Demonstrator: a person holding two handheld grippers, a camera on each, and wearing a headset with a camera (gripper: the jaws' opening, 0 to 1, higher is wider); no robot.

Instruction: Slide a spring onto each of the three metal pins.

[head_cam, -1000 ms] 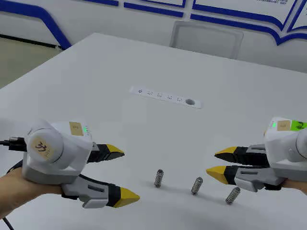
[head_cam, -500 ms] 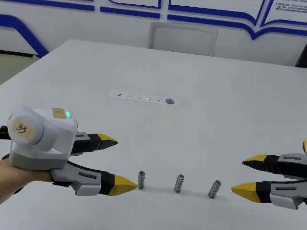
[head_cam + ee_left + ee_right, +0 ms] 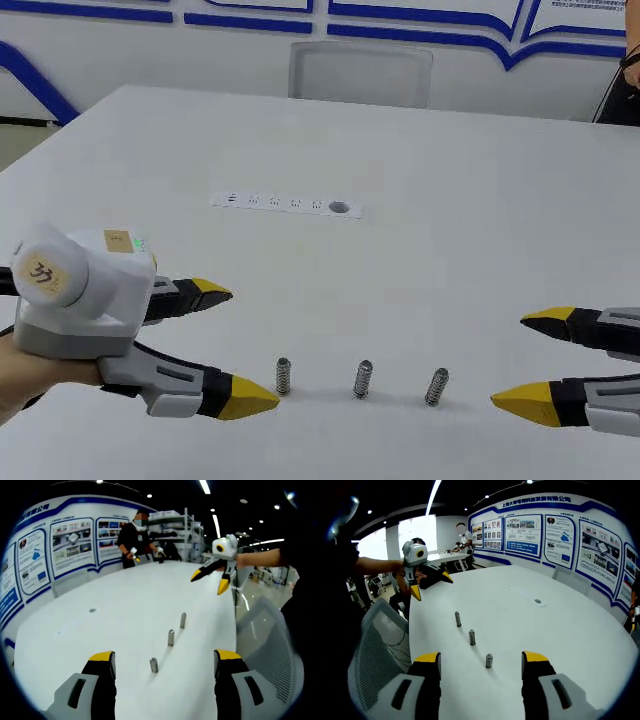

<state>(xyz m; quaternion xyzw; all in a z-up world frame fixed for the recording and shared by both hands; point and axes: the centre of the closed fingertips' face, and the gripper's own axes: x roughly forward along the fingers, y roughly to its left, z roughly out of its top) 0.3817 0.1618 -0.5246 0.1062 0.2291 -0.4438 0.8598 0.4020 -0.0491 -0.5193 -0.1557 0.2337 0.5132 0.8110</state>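
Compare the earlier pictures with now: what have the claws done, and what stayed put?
The right claw drew back rightward, away from the right-hand spring. The left claw edged closer to the left-hand spring. Both stay open and empty; nothing gripped or released. The three springs remain standing in their row.

Near the table's [image 3: 480, 200] near edge, passage is blocked by three upright springs [image 3: 363, 379] in a row, with gaps left between; a flat power strip [image 3: 285, 203] is laid mid-table.
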